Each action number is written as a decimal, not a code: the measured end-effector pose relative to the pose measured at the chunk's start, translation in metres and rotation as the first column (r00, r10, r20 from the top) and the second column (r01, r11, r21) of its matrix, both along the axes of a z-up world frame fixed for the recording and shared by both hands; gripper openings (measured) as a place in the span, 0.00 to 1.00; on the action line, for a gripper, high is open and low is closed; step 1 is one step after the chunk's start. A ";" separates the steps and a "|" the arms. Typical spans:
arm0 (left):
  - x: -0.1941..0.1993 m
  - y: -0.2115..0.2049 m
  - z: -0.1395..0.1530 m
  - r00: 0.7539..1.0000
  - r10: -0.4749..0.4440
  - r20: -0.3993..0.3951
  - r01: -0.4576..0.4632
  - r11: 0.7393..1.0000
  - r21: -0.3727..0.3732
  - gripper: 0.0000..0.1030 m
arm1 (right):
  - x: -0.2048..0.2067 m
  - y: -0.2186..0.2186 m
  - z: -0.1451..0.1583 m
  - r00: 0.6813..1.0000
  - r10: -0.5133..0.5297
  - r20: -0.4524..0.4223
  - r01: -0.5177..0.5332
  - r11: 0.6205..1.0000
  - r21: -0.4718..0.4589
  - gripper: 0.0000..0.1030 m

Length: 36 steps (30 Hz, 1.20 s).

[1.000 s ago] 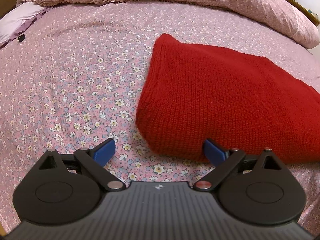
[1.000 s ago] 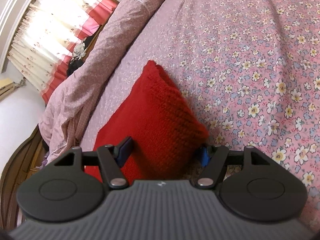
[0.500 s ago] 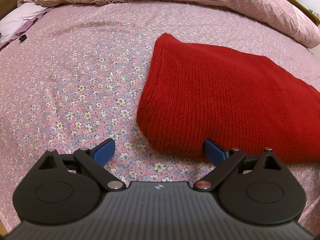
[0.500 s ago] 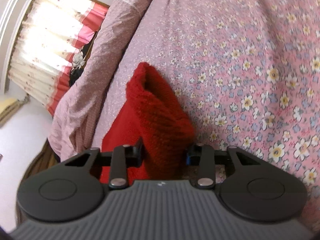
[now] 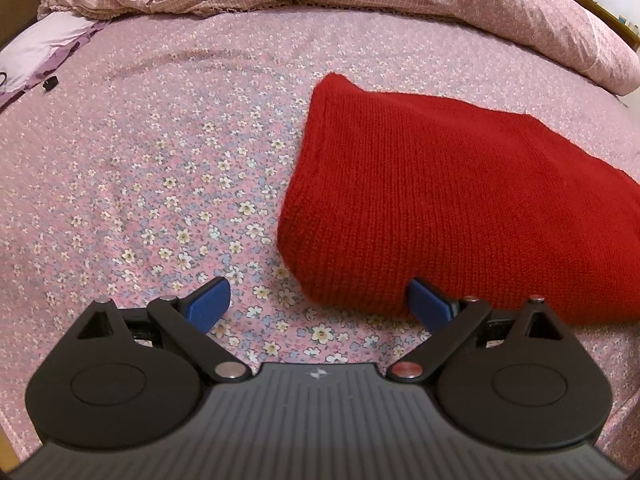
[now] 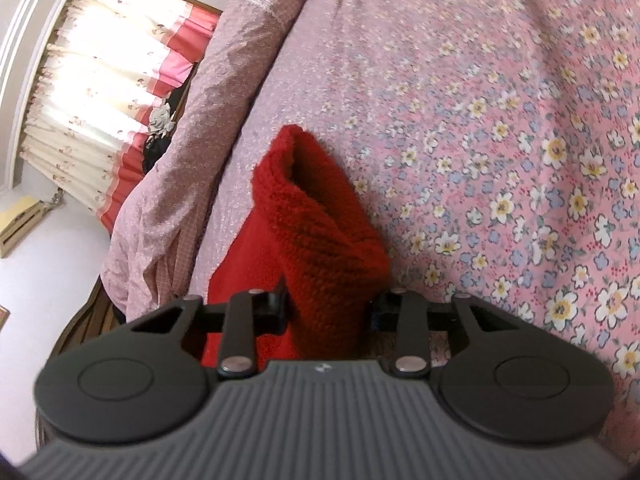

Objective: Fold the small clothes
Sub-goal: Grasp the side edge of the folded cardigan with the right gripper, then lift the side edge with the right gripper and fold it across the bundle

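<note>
Between the right gripper's (image 6: pixel 329 309) jaws sits a bunched corner of the red knitted garment (image 6: pixel 320 236), and the jaws are closing on it, pads pressing into the wool from both sides. Ahead of that claw the knit rises in a ridge off the floral bedsheet (image 6: pixel 520 160), with the pink quilt (image 6: pixel 192 152) and curtain (image 6: pixel 100 100) off to its left. Over at the left gripper (image 5: pixel 320 300), jaws stand wide apart, the garment (image 5: pixel 460 208) lying flat just ahead, its near corner between the blue pads (image 5: pixel 210 300), untouched.
</note>
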State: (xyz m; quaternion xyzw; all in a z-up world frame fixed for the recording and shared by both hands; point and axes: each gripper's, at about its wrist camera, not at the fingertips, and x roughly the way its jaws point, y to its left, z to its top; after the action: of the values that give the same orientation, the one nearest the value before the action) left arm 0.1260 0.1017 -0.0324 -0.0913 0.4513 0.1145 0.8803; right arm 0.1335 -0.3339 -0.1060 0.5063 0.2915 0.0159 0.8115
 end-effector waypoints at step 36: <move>-0.022 0.059 0.019 0.989 0.136 0.058 -0.136 0.991 0.004 0.95 | 0.040 0.136 0.156 0.805 0.486 0.341 -0.254 0.801 -0.542 0.25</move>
State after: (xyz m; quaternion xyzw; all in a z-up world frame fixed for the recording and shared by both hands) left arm 0.1039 0.1612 -0.0138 -0.1214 0.4181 0.1734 0.8834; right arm 0.1737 -0.1979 0.0499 0.2057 0.1795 0.2282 0.9345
